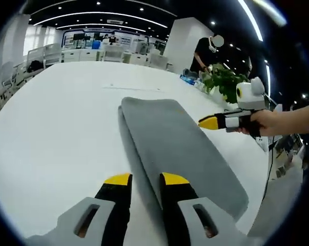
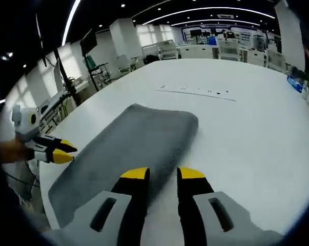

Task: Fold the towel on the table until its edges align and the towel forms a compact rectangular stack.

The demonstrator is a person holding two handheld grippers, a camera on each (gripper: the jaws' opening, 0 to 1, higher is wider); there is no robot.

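A grey towel (image 1: 180, 148) lies folded into a long, narrow strip on the white table (image 1: 57, 118). My left gripper (image 1: 146, 179) is open low over the strip's near end, with the towel's left edge running between its jaws. A hand holds my right gripper (image 1: 210, 123) at the towel's right long edge. In the right gripper view the towel (image 2: 128, 141) stretches from lower left to upper right. My right gripper (image 2: 163, 174) is open with the towel's near edge between its jaws. The left gripper (image 2: 64, 151) hovers off the towel's left end, its tips slightly apart.
A person (image 1: 205, 51) stands at the table's far right corner beside a green plant (image 1: 223, 82) and a blue item (image 1: 187, 78). The table's right edge (image 1: 264, 169) runs close to the towel. A faint line (image 2: 195, 91) is marked on the tabletop beyond it.
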